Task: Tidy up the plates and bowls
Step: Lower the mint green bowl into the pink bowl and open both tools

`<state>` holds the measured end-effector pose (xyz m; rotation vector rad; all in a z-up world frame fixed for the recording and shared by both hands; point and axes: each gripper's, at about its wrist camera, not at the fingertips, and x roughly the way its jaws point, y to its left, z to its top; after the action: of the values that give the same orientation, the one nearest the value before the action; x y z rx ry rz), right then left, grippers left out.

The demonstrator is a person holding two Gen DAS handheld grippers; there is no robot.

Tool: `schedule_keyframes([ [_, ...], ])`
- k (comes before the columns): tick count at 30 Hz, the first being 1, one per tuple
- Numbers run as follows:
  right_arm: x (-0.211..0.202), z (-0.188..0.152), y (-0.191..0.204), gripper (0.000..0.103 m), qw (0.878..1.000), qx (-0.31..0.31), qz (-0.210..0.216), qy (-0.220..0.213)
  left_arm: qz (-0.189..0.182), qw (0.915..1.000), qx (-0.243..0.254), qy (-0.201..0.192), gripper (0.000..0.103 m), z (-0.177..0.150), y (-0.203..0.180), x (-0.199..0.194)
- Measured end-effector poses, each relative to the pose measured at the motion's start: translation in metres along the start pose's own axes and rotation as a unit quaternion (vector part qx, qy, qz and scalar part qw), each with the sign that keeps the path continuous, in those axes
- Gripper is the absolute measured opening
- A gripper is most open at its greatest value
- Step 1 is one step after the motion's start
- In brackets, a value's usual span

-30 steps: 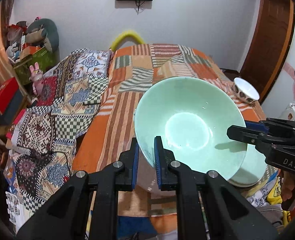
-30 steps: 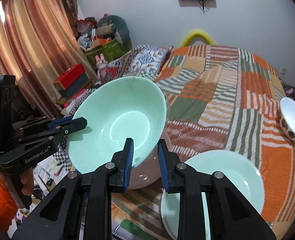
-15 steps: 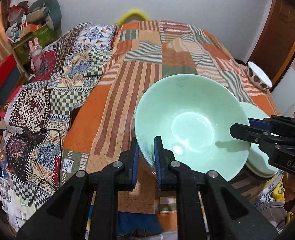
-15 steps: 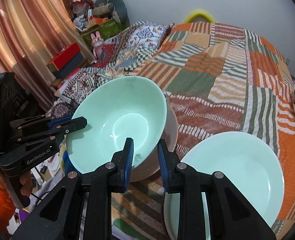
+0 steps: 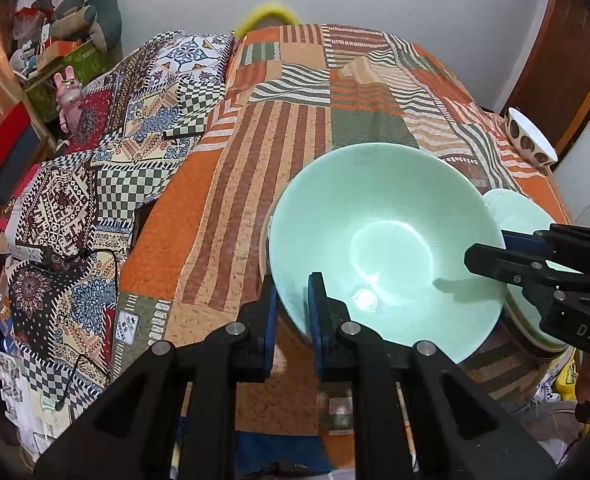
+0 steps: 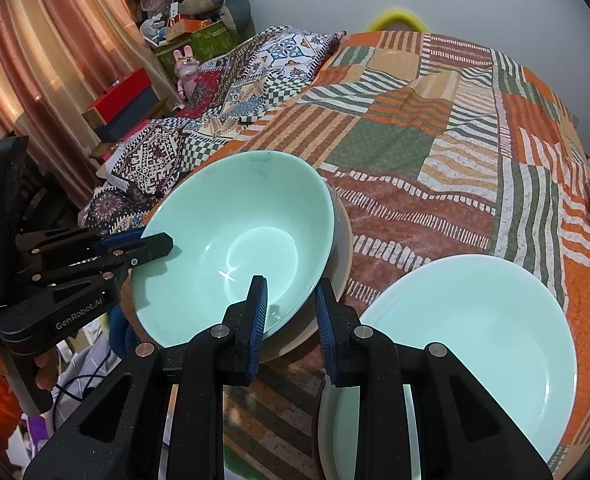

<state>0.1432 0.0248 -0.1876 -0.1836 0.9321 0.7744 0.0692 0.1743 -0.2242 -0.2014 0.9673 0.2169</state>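
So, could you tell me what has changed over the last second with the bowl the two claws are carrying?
The large mint-green bowl has been lowered toward the patchwork bedspread and now seems to sit in a beige bowl beside the mint-green plate. Nothing was released: the left claw and right claw stay clamped on opposite rims. The small brown-spotted white bowl has not moved.
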Motion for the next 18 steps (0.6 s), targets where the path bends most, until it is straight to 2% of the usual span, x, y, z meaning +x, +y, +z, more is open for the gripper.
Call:
schedule_keyframes([
  [8, 0.007, 0.001, 0.000, 0.022, 1.000, 0.005, 0.003, 0.005, 0.014, 0.9999, 0.003, -0.002, 0.015, 0.000, 0.000, 0.003],
  [15, 0.004, 0.002, 0.005, 0.025, 1.000, -0.018, -0.019, -0.002, 0.003, 1.0000, 0.002, 0.000, 0.016, 0.001, -0.002, 0.004],
  [18, 0.000, 0.004, 0.007, 0.027, 0.999, -0.026, -0.020, -0.009, 0.017, 0.9998, 0.013, 0.000, 0.016, 0.002, -0.008, 0.003],
])
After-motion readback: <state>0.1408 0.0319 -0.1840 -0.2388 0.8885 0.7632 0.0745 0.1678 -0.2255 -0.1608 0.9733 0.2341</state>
